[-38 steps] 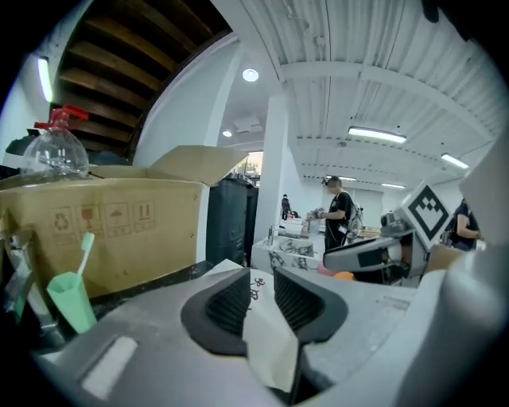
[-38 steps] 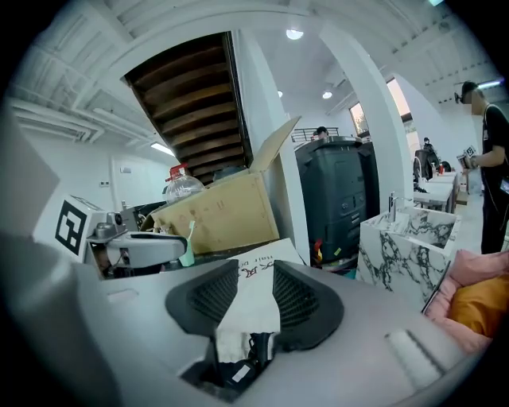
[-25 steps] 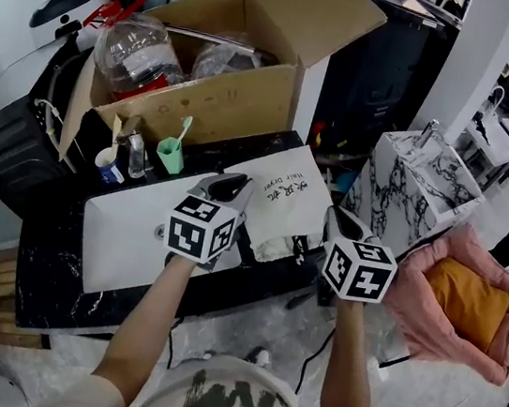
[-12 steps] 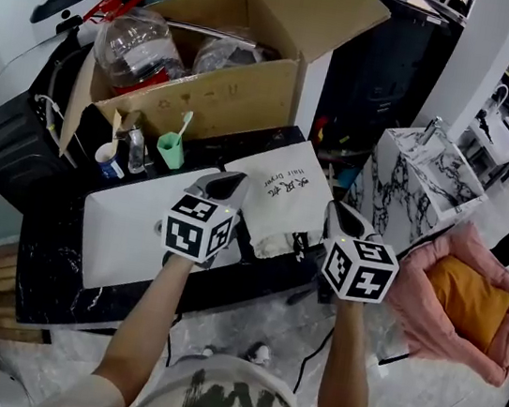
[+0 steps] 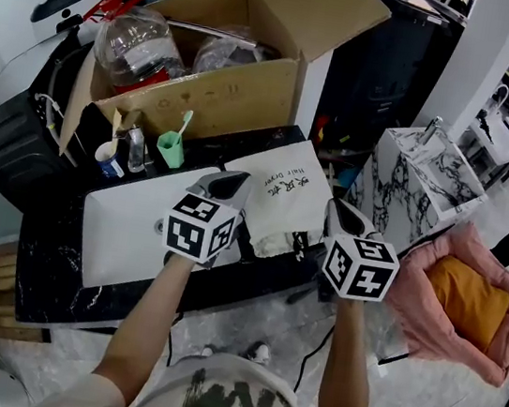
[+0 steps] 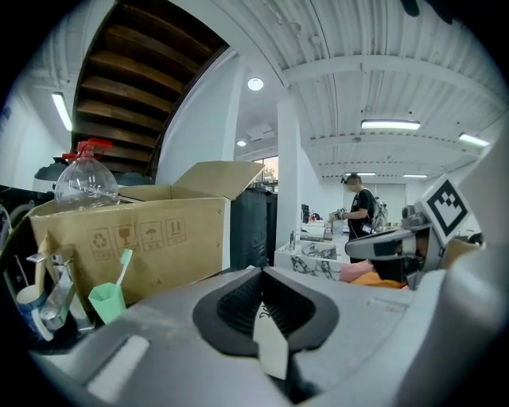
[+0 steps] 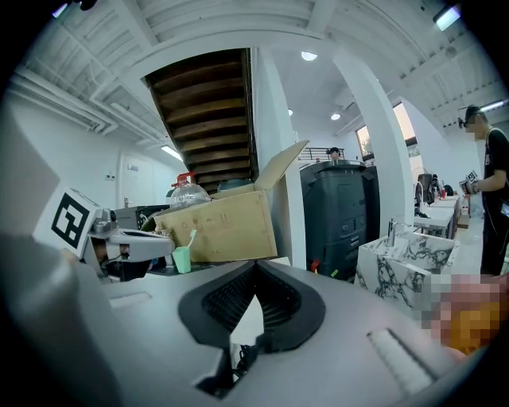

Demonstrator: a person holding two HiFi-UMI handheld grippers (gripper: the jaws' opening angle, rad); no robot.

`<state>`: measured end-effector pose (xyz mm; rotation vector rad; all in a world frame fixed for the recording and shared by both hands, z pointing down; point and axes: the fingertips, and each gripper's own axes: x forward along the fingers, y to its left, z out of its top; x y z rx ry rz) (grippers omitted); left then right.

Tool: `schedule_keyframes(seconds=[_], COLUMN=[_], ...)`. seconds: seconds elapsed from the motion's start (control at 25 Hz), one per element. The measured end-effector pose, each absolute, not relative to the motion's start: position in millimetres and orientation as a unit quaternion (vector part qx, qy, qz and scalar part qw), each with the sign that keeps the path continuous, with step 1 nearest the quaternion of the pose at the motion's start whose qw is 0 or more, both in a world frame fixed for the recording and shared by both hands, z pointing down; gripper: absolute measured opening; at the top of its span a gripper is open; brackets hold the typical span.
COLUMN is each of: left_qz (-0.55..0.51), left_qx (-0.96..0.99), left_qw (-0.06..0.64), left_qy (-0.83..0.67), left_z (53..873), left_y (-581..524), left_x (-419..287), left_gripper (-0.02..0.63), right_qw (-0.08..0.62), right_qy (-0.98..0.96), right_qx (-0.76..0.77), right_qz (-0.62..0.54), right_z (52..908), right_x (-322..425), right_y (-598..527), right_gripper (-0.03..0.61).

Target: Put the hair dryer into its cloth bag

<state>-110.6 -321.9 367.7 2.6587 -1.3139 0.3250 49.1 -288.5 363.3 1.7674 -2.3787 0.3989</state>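
**Both claws clenched on the cloth bag, centre of the head view**

The left gripper (image 5: 232, 185) pinches the left edge of the white cloth bag (image 5: 280, 192) and the right gripper (image 5: 339, 217) pinches its right edge; each gripper view shows pale cloth nipped between closed jaws. The hair dryer cannot be made out. Only a dark bit with a cord (image 5: 301, 246) shows at the bag's lower right edge, so the dryer may sit partly inside. The step looks like spreading or settling the bag's mouth. It is best done by pulling the two edges apart evenly, with the cloth taut over the black counter (image 5: 53, 282) so that neither pinch slips.
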Motion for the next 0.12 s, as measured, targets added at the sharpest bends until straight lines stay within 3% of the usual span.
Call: schedule_keyframes(seconds=[0.12], left_qz=[0.109], left_qx=[0.890], left_qw=[0.075], left_qy=[-0.436], left_z=[366.4], left_y=[-321.5], left_x=[-106.2], left_gripper=[0.005], right_qw=[0.075], right_qy=[-0.792], right_qx=[0.592], right_qz=[0.132], right_z=[362.7], right_x=[52.7], right_y=[-289.2], right_gripper=[-0.002])
